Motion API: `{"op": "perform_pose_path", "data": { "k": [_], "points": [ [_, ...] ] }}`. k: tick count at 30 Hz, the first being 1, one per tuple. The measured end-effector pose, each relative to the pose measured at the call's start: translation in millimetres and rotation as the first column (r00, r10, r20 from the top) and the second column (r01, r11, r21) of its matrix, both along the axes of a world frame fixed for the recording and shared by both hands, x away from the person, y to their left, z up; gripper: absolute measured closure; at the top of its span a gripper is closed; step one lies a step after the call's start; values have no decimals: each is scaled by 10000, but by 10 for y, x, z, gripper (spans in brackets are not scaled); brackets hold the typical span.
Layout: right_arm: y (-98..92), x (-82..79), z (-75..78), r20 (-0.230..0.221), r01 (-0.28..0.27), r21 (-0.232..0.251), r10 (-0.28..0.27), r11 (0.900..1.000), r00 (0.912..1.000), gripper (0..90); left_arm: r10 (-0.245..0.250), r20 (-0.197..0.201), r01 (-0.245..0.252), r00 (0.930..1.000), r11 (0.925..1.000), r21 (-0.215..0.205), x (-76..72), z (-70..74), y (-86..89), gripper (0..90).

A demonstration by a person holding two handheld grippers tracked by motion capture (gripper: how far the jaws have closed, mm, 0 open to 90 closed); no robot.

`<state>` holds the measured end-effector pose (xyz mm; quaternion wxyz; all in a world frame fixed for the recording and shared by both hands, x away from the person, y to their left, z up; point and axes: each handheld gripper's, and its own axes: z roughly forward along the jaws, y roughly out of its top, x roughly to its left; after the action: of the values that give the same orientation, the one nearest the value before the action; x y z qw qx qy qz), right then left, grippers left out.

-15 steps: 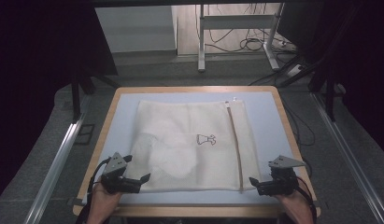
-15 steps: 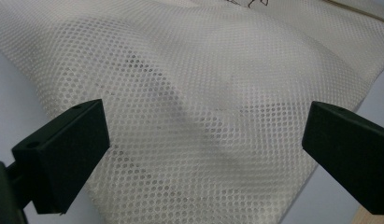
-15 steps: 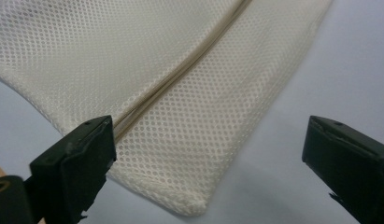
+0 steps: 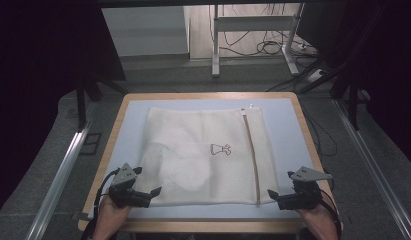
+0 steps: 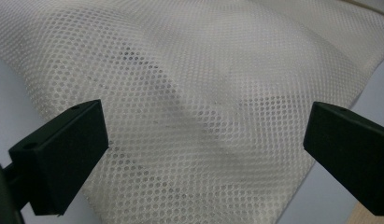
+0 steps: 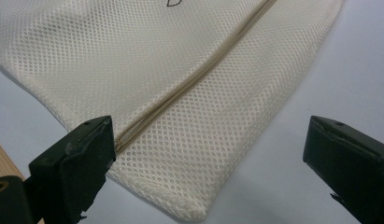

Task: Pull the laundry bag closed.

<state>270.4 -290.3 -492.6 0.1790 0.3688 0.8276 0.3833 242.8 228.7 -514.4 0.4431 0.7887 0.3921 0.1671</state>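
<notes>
A cream mesh bag (image 4: 203, 155) lies flat on the pale blue table top (image 4: 288, 145). A tan zipper (image 4: 251, 155) runs along its right side, and a small black print (image 4: 220, 149) sits near the middle. My left gripper (image 4: 152, 196) rests at the bag's near left corner, open. In the left gripper view the jaws of my left gripper (image 5: 203, 154) stand wide apart over the mesh (image 5: 203, 70) with nothing pinched. My right gripper (image 4: 274, 199) is open at the near right corner. In the right gripper view my right gripper (image 6: 208, 163) frames the zipper end (image 6: 133, 133) and the bag's corner (image 6: 194, 212).
The table has a wooden rim (image 4: 208, 226) along the near edge. Beyond its far edge are a metal desk frame (image 4: 215, 40) and loose cables (image 4: 268, 47) on the floor. Metal rails (image 4: 58, 185) run along both sides.
</notes>
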Motion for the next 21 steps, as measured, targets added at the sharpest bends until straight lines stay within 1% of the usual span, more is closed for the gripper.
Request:
{"op": "perform_pose_path", "data": {
  "k": [4,7,10,14,17,21],
  "points": [
    [4,11,-17,-130,23,36,-23,10000,9999,31,-82,-14,82,10000,9999,-96,3,-4,-1,0],
    [15,10,-19,-140,-16,44,17,10000,9999,31,-261,114,262,9996,9996,-142,-5,1,-12,0],
    [28,11,-25,-155,-71,51,72,10000,9999,31,-264,256,265,9993,9996,-34,-11,3,-22,0],
    [54,11,-39,-205,-152,-22,151,9999,9997,30,-243,185,243,9995,9997,25,-3,-8,-18,0],
    [69,6,-32,-50,-205,-36,204,9998,9998,31,-214,140,211,9997,9996,172,2,-15,-22,0],
    [94,-6,-26,8,-313,-80,313,9995,9995,31,-239,90,236,9997,9994,254,4,-22,-35,0]
  ]
}}
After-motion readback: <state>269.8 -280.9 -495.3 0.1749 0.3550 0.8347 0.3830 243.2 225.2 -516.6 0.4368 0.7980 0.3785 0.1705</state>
